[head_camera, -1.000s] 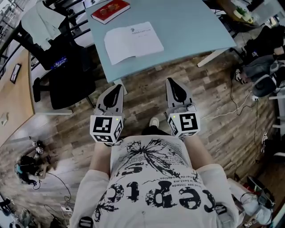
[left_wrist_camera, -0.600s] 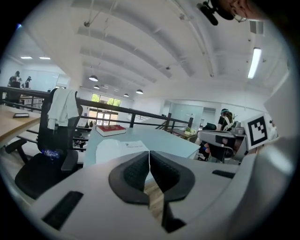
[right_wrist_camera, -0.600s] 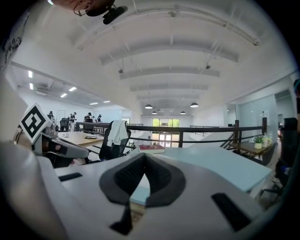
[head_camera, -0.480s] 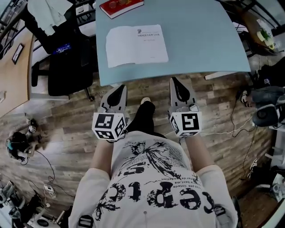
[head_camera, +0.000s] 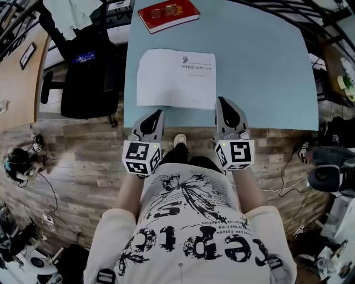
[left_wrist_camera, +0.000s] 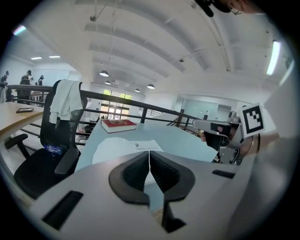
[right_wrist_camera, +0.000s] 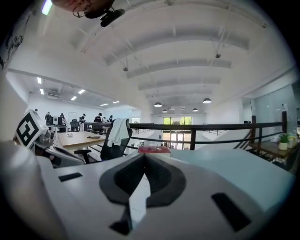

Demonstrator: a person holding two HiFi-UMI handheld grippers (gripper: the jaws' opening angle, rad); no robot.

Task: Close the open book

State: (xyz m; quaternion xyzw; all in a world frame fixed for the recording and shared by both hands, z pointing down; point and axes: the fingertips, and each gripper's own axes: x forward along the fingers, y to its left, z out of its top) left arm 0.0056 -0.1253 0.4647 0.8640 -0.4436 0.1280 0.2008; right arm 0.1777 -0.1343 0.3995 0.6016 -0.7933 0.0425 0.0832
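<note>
The pale blue table [head_camera: 266,66] fills the upper middle and right of the head view. Its smooth top is bare to the right of the books, and its near edge runs straight across just above the frame's centre. Below that edge lies wood-plank floor [head_camera: 77,166], with cables and gear scattered at the far left and right. A black office chair [head_camera: 83,89] stands tight against the table's left side at upper left, and a garment hangs over its back. The open book [head_camera: 176,77] lies flat in the upper middle, a white rectangle of matte pages with small print near its top, and its lower edge is just inside the table's near edge. A closed red book [head_camera: 168,14] with a glossy cover sits apart from it at the top centre. The left gripper [head_camera: 158,113] reaches to the table edge below the open book's lower left corner. The right gripper [head_camera: 223,101] overlaps the tabletop just beside its lower right corner. Both point forward and slightly down, roughly parallel. Their ribbed dark pads are pressed together with nothing between them.
</note>
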